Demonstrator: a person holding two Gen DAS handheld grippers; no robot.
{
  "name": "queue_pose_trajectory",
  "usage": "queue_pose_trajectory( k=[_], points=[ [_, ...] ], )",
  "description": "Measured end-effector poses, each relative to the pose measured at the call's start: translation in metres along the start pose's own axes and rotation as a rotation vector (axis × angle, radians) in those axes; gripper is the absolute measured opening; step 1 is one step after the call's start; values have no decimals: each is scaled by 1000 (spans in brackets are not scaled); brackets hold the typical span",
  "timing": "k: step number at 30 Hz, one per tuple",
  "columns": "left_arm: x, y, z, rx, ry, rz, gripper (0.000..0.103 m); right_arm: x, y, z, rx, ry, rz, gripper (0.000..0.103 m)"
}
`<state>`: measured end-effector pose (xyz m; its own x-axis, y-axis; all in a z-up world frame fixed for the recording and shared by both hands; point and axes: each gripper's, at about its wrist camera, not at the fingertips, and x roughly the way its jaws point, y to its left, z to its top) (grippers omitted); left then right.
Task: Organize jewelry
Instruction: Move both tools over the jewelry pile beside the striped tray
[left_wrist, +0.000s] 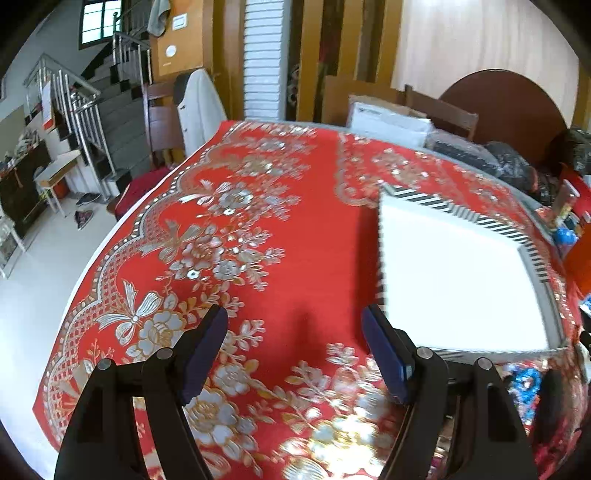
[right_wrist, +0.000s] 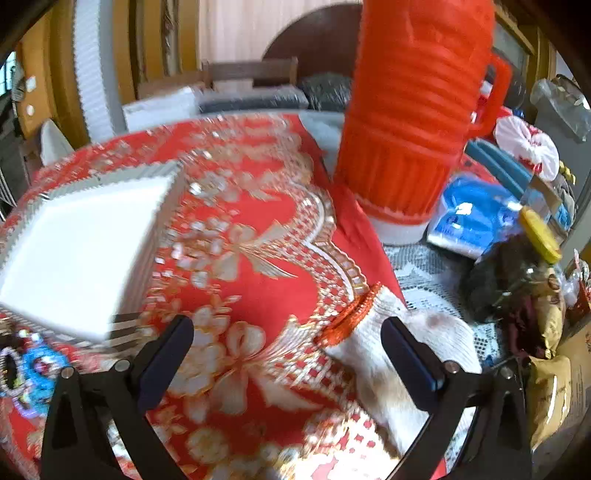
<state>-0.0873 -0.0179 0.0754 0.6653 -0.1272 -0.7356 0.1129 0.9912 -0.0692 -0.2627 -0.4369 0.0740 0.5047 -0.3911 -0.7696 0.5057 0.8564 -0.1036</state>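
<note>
On the bench's red cloth (left_wrist: 314, 236), the left claw (left_wrist: 295, 350) is hovering wide open and empty; the white box (left_wrist: 458, 280) is sitting just right of its right finger. The right claw (right_wrist: 288, 354), also gaping empty, is seeing that box to its left, jewelry (right_wrist: 26, 369) below-left, nearer it.

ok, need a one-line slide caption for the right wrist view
Open right gripper empty above red floral tablecloth; white striped-edge box at left, orange thermos behind, blue jewelry at lower left.
</note>
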Motion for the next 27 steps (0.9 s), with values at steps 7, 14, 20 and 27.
queue_pose_trajectory(
  k=[7,14,20,27],
  points=[
    [-28,-24,0,37,-35,-46,65,-45,25,2,-25,-69,75,103],
    [-40,-48,-10,89,-32,-106,65,-65,49,-6,-57,-100,74,103],
    [-47,-71,-22,143,-20,-152,65,-72,62,-16,-93,-112,105,103],
    [-49,-79,-32,172,-6,-174,65,-77,66,-17,-73,-92,155,103]
  ],
)
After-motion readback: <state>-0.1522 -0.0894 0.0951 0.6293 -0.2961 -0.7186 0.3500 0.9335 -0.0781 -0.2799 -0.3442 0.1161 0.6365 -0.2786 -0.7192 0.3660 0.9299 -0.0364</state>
